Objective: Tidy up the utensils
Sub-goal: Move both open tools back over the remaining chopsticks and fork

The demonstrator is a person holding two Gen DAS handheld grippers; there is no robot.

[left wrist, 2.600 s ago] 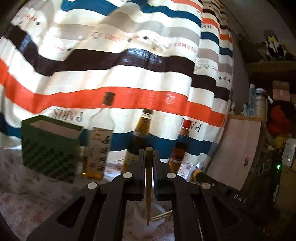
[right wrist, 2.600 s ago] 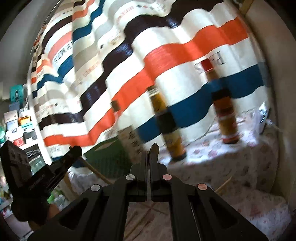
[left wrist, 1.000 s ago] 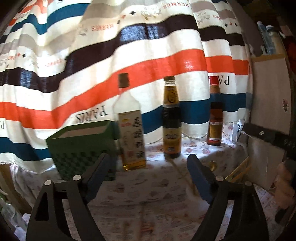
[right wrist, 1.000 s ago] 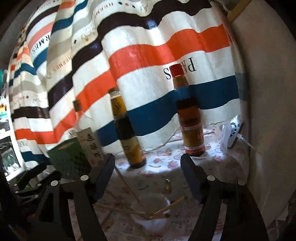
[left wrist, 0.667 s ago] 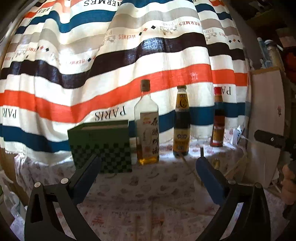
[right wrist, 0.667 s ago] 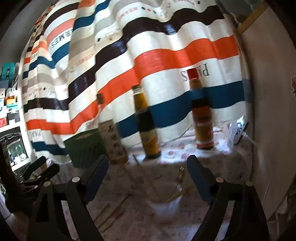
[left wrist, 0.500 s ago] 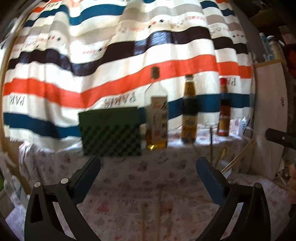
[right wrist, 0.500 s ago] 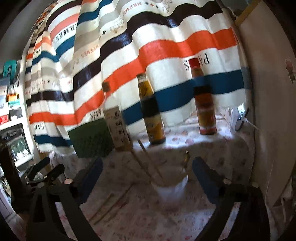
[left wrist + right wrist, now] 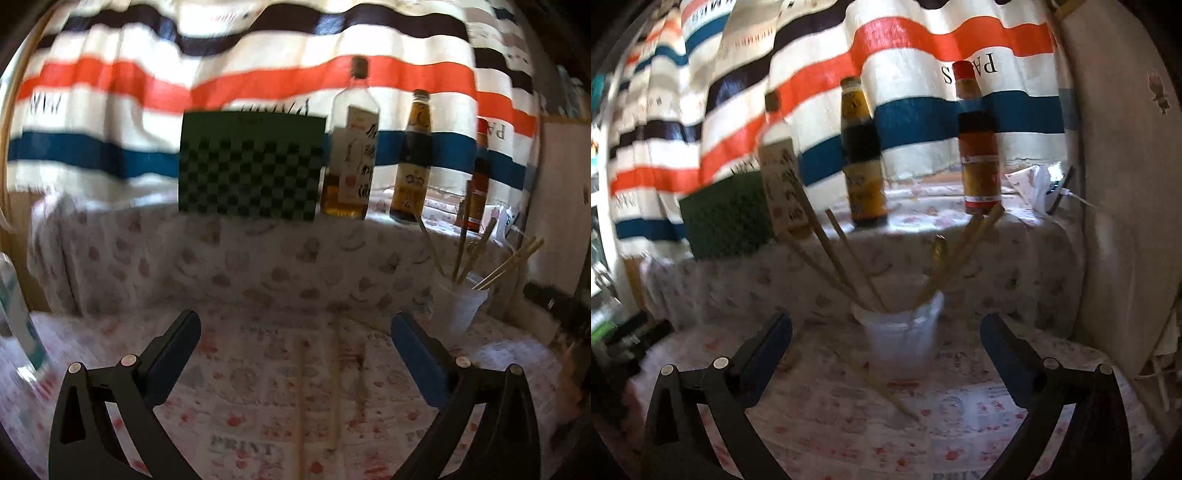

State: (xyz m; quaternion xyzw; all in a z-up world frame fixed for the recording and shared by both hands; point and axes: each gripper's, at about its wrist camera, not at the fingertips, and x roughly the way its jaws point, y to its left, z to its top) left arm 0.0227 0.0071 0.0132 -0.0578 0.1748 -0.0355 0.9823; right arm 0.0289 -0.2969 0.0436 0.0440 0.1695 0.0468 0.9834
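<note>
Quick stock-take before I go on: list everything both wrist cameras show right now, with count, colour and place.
plastic cup: one, translucent white, on the tablecloth ahead of the right gripper
chopsticks in cup: several, exact count unclear, pale wood, leaning out both sides
loose chopsticks: about three, pale wood, flat on the cloth between the left gripper's fingers
checked box: one, green, raised ledge at the back, left of the bottles
bottles: three, amber, dark with yellow label, red-capped, in a row on the ledge
tablecloth: one, white with red print
striped curtain: white, orange, blue, black, behind everything
left gripper: black, open, empty
right gripper: black, open, empty
</note>
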